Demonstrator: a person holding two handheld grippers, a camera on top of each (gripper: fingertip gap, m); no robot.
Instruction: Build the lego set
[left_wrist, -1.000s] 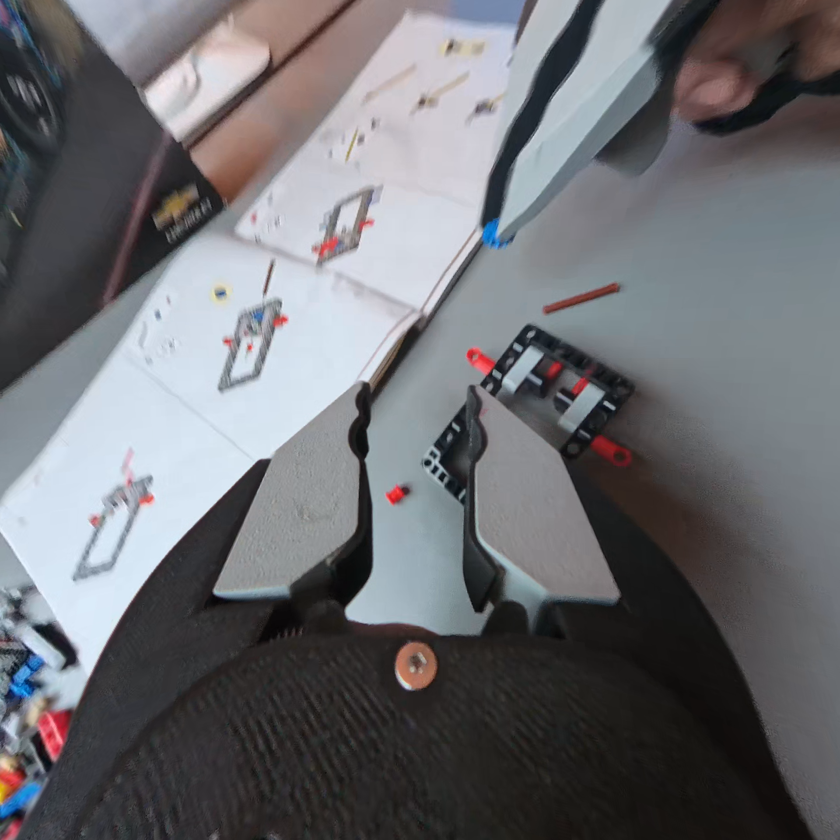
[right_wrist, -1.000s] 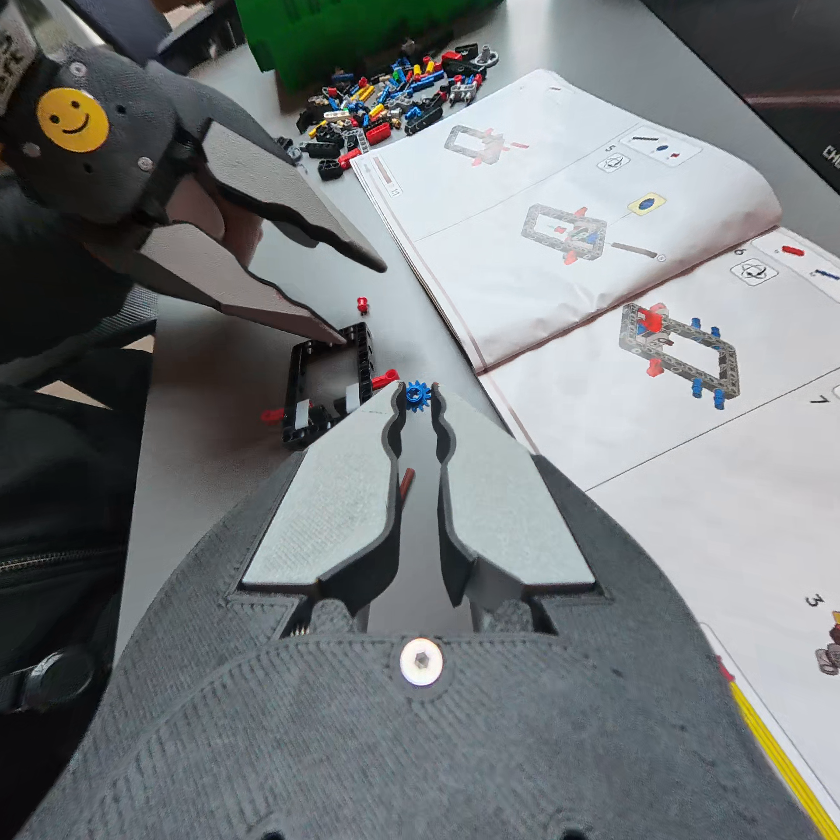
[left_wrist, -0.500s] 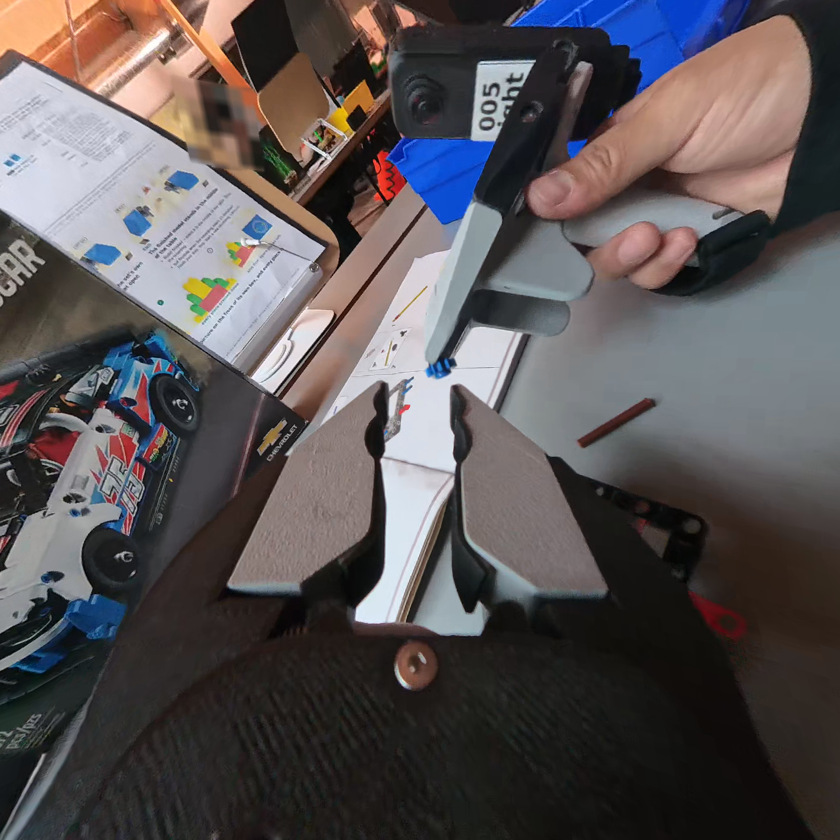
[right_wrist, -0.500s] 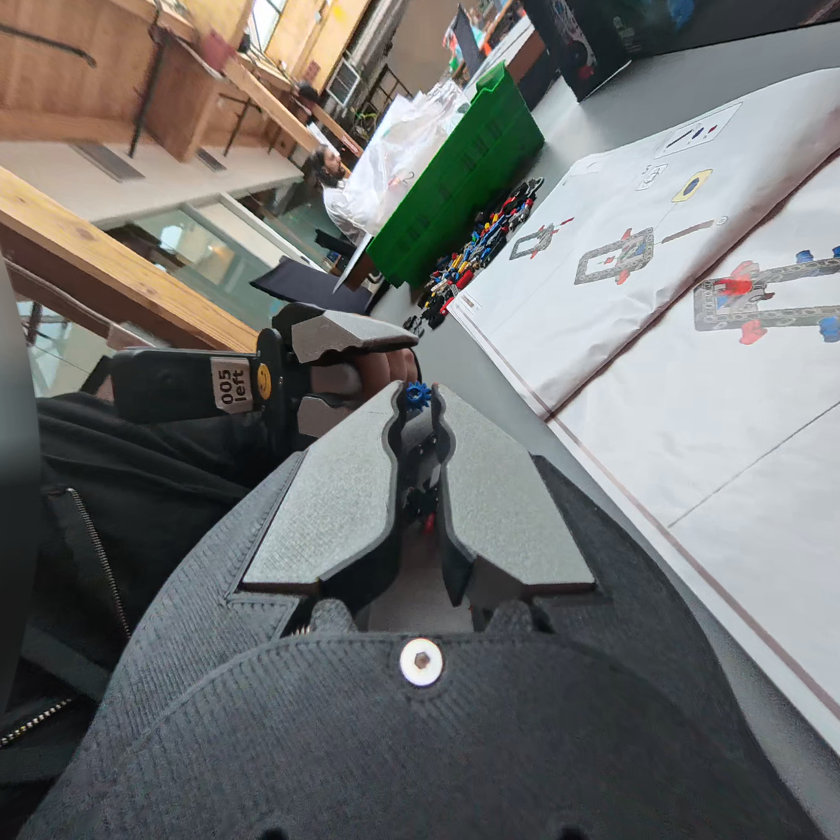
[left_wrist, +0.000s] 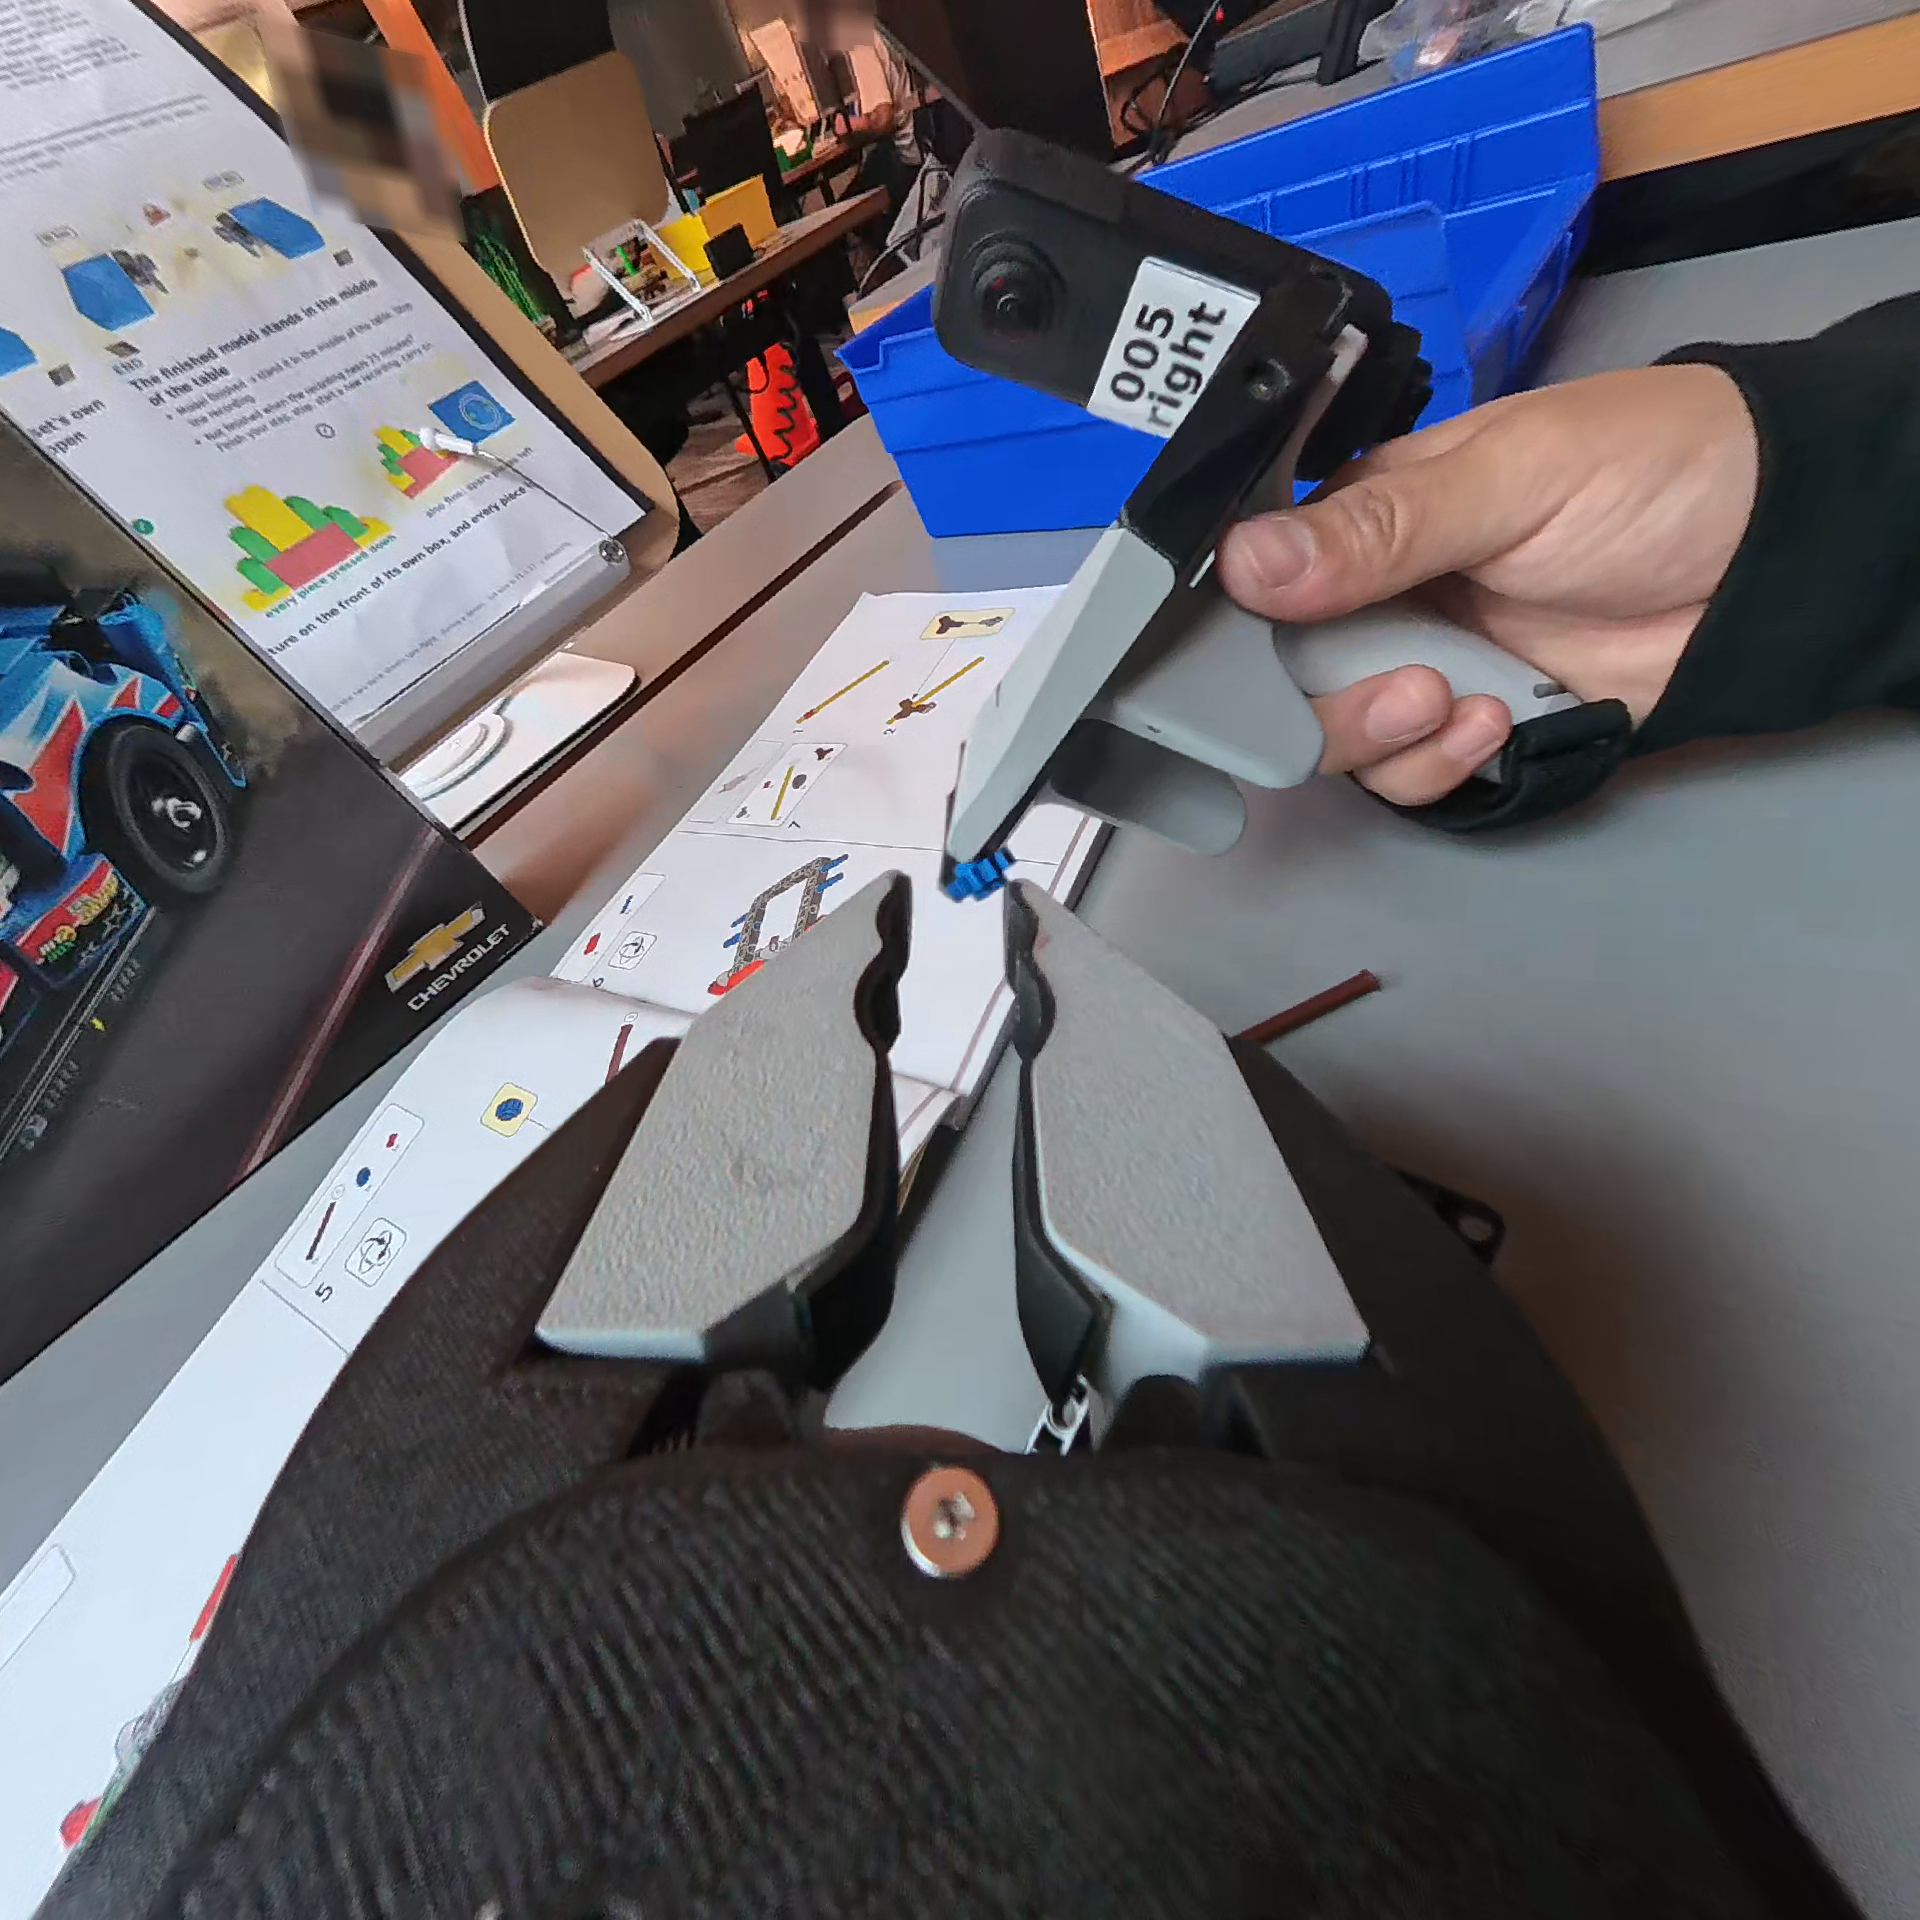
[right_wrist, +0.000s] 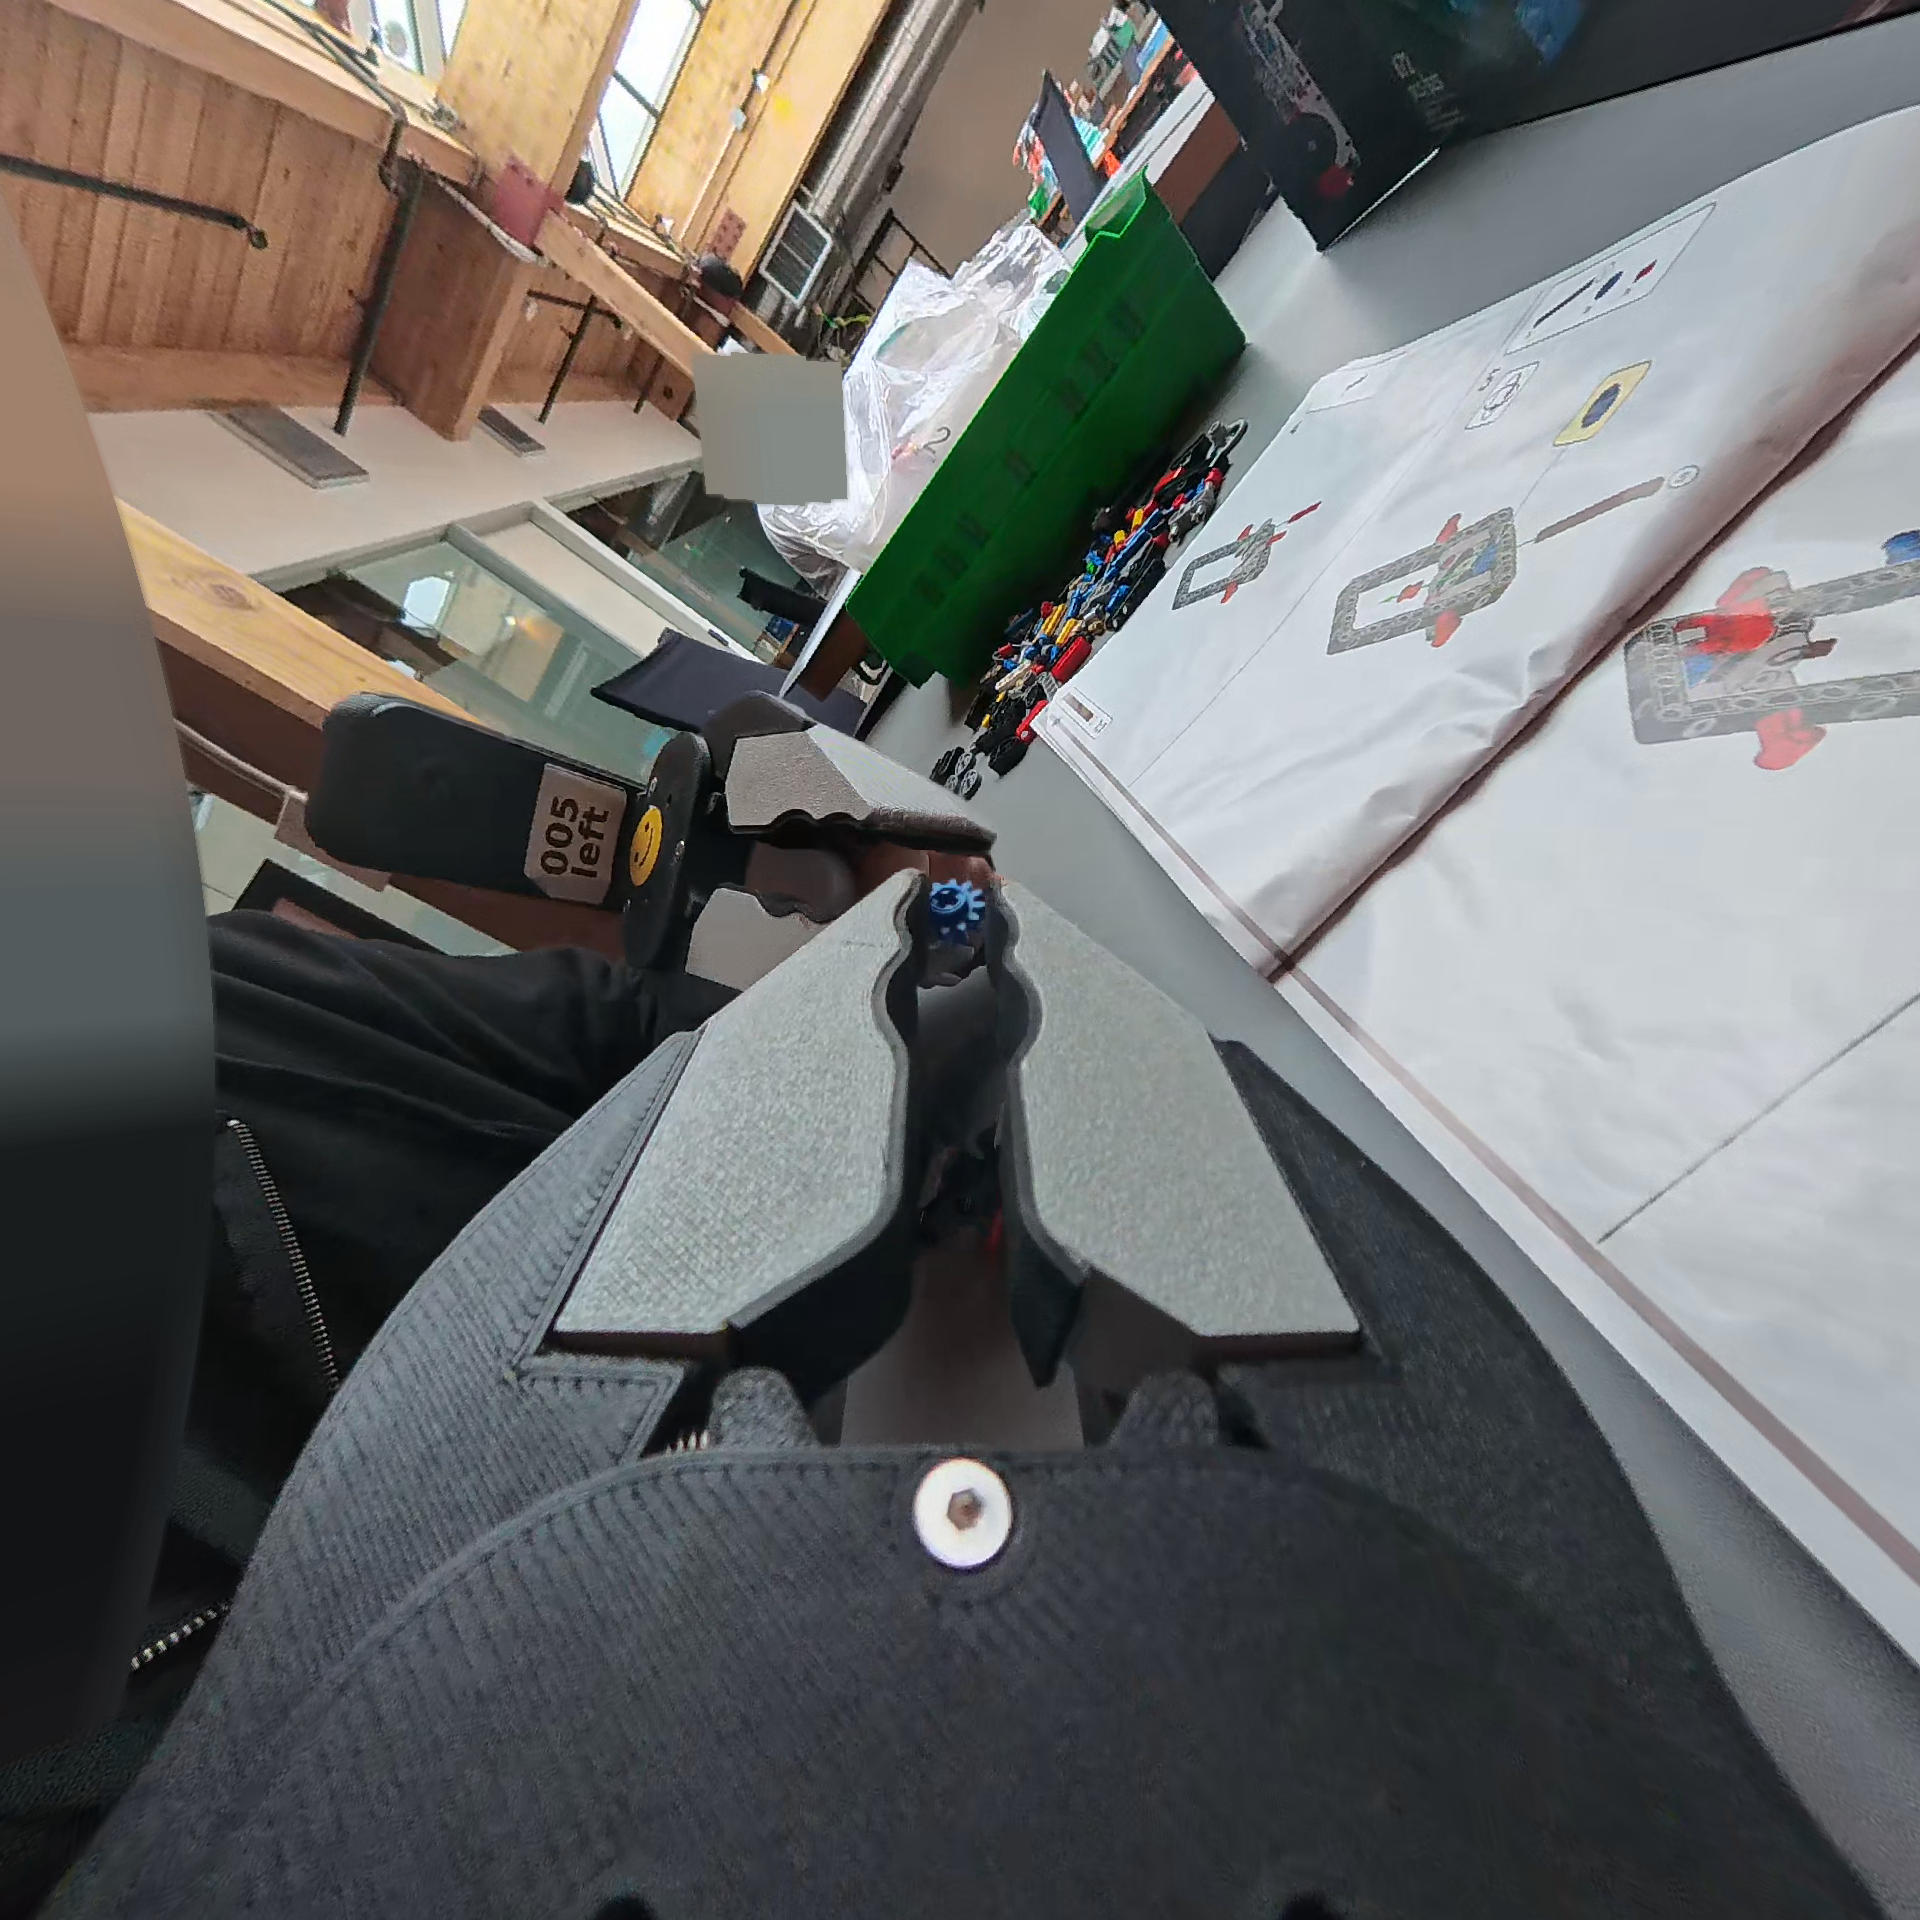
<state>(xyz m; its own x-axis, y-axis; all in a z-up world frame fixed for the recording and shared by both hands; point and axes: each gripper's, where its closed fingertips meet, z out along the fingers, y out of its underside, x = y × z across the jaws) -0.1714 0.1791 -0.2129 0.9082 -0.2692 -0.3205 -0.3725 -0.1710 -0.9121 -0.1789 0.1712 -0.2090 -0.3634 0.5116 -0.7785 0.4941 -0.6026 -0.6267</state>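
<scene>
Item 1: my right gripper (right_wrist: 951, 920), held above the grey table (left_wrist: 1558, 1091) by a bare hand (left_wrist: 1538, 582) wrapped round its grip, sleeve at the wrist; tips slanted down, jaws pinched on a small blue gear (right_wrist: 956, 912).

Item 2: my left gripper (left_wrist: 956, 909), raised to face it, tips just under the gear; jaws parted, holding nothing.

Item 3: open instruction booklet (left_wrist: 727, 894) flat beneath both.

Item 4: brown axle (left_wrist: 1314, 1003) lying on the table just right of my left tips.

Item 5: loose brick pile (right_wrist: 1101, 592) beside a green bin (right_wrist: 1039, 488).
</scene>
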